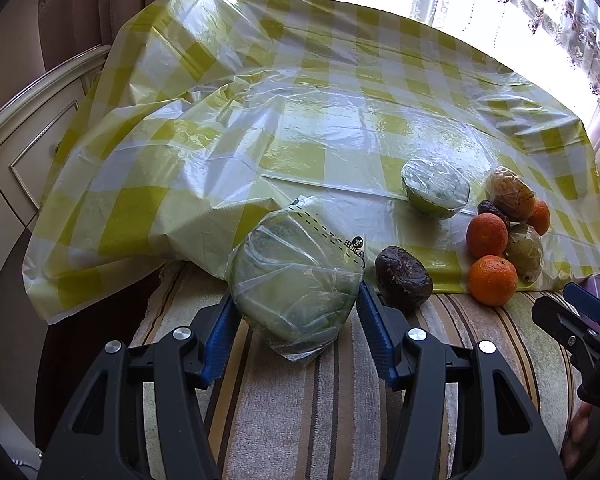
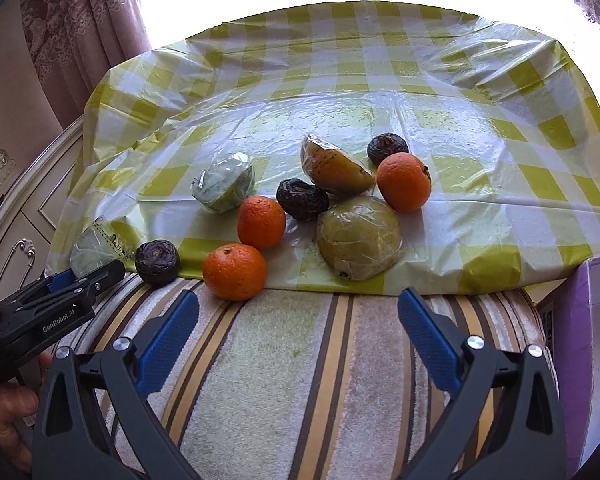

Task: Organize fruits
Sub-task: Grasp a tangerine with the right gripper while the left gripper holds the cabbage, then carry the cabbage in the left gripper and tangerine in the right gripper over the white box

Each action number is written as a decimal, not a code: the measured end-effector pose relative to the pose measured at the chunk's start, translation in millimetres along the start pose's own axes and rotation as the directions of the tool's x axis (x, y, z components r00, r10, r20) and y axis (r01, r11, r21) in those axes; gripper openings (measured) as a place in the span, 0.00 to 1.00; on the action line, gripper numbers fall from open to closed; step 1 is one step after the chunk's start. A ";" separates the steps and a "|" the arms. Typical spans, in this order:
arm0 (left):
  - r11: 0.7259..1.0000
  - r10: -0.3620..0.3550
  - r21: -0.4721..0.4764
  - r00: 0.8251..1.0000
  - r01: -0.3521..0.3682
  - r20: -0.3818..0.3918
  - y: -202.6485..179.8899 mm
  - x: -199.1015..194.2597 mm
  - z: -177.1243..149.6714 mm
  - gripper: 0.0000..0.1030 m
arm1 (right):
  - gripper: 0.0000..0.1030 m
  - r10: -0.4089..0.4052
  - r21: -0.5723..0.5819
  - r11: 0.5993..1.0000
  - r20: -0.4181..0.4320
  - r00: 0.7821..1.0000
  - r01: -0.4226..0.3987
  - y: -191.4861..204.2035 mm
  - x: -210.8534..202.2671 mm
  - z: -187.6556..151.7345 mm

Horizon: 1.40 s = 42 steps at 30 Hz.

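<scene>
The checked yellow-and-white plastic sheet covers the far part of the counter, and a striped towel covers the near part.

The left hand-held gripper points steeply down over the striped towel. Its blue pads press on both sides of a green fruit in a clear bag, which sits at the sheet's near edge. In the right wrist view the same left hand-held gripper enters from the left, with a hand below it.

The right hand-held gripper also tilts down over the towel, its jaws spread wide with only towel between them. The fruit pile lies just beyond its fingertips on the sheet.

In that pile, a wrapped green pear is the biggest piece, with a wrapped brownish pear behind it. A wrapped half green fruit lies to the left. 3 oranges follow: the nearest orange straddles the sheet's edge, the middle orange is just behind it, and the far orange touches the brownish pear. 3 dark wrinkled fruits are smallest; the nearest dark fruit lies beside the bagged green fruit.
</scene>
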State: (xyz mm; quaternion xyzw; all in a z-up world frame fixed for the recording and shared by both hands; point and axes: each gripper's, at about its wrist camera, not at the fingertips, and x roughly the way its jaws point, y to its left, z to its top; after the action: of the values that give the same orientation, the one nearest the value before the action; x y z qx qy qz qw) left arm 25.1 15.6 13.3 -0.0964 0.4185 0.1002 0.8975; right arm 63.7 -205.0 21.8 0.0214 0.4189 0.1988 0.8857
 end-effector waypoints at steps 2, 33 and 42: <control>1.000 -0.003 -0.002 1.000 0.003 0.001 -0.2 -0.8 -0.5 0.54 | 0.91 0.010 -0.009 1.000 -0.004 1.000 -0.010 5.3 2.3 2.3; 0.999 -0.022 0.047 0.999 0.019 0.046 -21.4 -29.0 4.6 0.54 | 0.39 0.093 -0.061 0.994 -0.032 0.995 -0.095 25.8 7.6 6.0; 0.992 -0.053 0.114 0.997 0.045 0.063 -54.9 -43.4 5.5 0.54 | 0.39 0.106 -0.003 0.994 0.031 0.994 -0.106 -11.1 -26.8 4.3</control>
State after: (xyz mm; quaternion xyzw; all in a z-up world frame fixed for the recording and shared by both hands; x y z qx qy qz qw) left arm 16.2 -40.1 55.1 -0.0527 0.3910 0.0576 0.9171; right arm 55.4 -224.6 42.0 0.0462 0.4032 0.2456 0.8803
